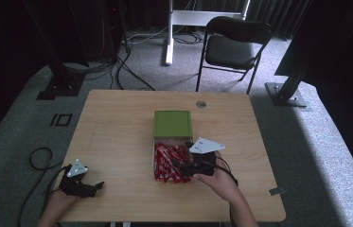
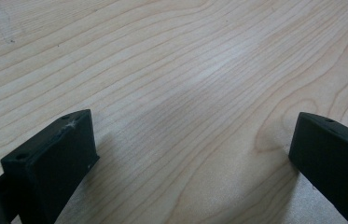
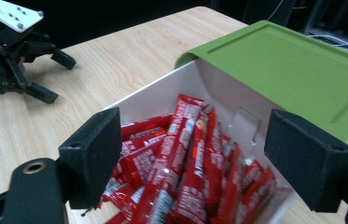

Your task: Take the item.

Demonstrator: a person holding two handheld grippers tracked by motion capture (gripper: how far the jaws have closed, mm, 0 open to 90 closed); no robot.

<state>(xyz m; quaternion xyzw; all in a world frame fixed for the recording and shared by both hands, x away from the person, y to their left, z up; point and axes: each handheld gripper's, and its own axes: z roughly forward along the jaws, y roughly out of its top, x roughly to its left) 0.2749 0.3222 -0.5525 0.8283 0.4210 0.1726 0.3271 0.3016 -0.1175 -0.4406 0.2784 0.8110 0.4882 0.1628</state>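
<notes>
High view: my right gripper (image 1: 194, 166) sits over the near right part of a white box (image 1: 154, 152) full of red snack sticks (image 1: 167, 163), its green lid (image 1: 172, 124) swung back flat on the far side; my left gripper (image 1: 82, 182) rests well apart at the near left corner of the table (image 1: 117, 123), idle. Surface: pale wood-grain top, a small round grommet (image 1: 200, 104) near the far edge. Room: grey carpet, a black folding chair (image 1: 233, 47) beyond the table, a white stand (image 1: 169, 33), dark curtains, cables on the floor. Left gripper view: jaws stand wide apart with nothing between them but bare tabletop (image 2: 185, 84). Right gripper view: my jaws stand apart, poised above the heap of red sticks (image 3: 185, 163), not yet closed on any; the white box wall (image 3: 162, 93) and the tilted green lid (image 3: 293, 70) lie behind, and the other gripper (image 3: 17, 51) shows far off on the wood. Step in hand, as I judge it: reaching in to pick one stick. Next move calls for lowering the right jaws astride a single stick lying uppermost, lined up across its narrow width, then closing gently so that neighbours do not come up with it.
</notes>
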